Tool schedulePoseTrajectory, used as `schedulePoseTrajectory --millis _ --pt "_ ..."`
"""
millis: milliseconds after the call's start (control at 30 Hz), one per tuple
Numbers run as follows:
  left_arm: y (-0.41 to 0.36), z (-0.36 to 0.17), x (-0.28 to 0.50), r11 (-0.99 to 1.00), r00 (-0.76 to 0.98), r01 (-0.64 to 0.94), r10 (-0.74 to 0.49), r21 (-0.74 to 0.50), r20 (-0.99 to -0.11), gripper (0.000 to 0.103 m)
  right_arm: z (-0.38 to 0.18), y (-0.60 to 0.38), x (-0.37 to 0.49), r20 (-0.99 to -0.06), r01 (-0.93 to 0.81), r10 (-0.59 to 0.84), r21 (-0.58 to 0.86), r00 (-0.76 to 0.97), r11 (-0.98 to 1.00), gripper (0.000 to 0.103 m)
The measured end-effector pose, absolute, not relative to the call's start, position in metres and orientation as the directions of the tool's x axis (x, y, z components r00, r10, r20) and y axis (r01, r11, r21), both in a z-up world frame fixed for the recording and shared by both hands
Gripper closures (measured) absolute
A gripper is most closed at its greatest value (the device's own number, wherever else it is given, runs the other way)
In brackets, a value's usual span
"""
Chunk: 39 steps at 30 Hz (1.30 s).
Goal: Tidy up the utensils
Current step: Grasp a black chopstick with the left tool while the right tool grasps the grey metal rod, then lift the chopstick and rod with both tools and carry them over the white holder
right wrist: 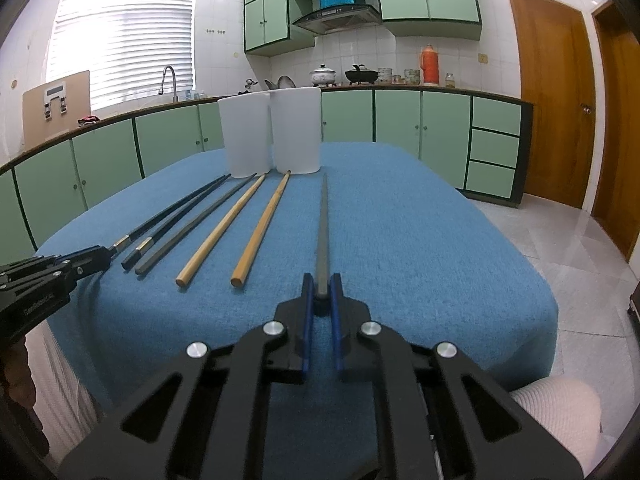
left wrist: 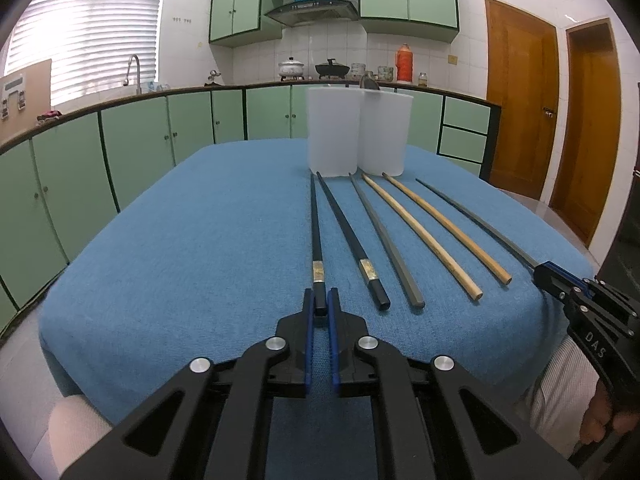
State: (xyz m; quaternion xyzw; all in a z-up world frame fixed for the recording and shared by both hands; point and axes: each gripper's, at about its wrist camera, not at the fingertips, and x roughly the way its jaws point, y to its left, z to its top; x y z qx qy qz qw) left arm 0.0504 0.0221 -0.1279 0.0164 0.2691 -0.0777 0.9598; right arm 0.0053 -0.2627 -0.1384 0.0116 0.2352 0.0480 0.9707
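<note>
A table covered with a blue woven cloth (left wrist: 200, 240) carries six chopsticks laid side by side, butt ends toward the near edge and tips toward the far edge. Two translucent white plastic cups (left wrist: 332, 132) stand upright and touching each other near the far edge, just beyond the tips.

Left to right in the left wrist view: a black chopstick with a gold band (left wrist: 315, 232), a second black gold-banded chopstick (left wrist: 352, 240), a grey faceted chopstick (left wrist: 384, 240), two light wooden chopsticks (left wrist: 420, 236), and a second grey chopstick (left wrist: 480, 224) nearest the right edge.

The left gripper (left wrist: 320, 304) is closed on the butt end of the leftmost black chopstick; its blue pads (left wrist: 308, 320) press both sides of the stick, which lies along the cloth. The right gripper (right wrist: 322, 290) is closed on the butt end of the rightmost grey chopstick, blue pads against each side, the stick running straight toward the cups. Each gripper appears at the margin of the other's view, at the near edge of the table.

The four middle chopsticks lie free on the cloth, untouched. A striped sleeve (left wrist: 560, 392) shows behind the right gripper.

Behind the table: green cabinets (left wrist: 140, 140), a worktop with pots (left wrist: 291, 67) and an orange flask (left wrist: 404, 63), and wooden doors (left wrist: 520, 96).
</note>
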Motion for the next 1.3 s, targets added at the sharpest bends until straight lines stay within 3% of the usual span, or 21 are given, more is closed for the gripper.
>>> schedulePoseTrajectory --millis 267,600,833,1300 --pt "0.025 -0.096 0.038 0.988 0.885 0.153 -0.121 0.036 -0.45 0.097 -0.105 -0.27 -0.004 -0.397 -0.107 0.111 0.032 0.911 0.994 0.096" --pt "0.031 -0.028 0.031 0.985 0.947 0.161 -0.136 0.063 -0.29 0.097 -0.035 -0.285 -0.005 -0.29 -0.141 0.136 0.002 0.947 0.99 0.097" --pt "0.032 0.012 0.047 0.978 0.955 0.195 -0.174 0.068 -0.238 0.097 0.015 -0.298 0.023 -0.311 -0.174 0.179 0.045 0.933 0.984 0.097" --pt "0.043 0.062 0.097 0.972 0.941 0.233 -0.222 0.014 -0.257 0.097 0.078 -0.3 0.087 -0.386 -0.26 0.267 0.072 0.883 0.963 0.097"
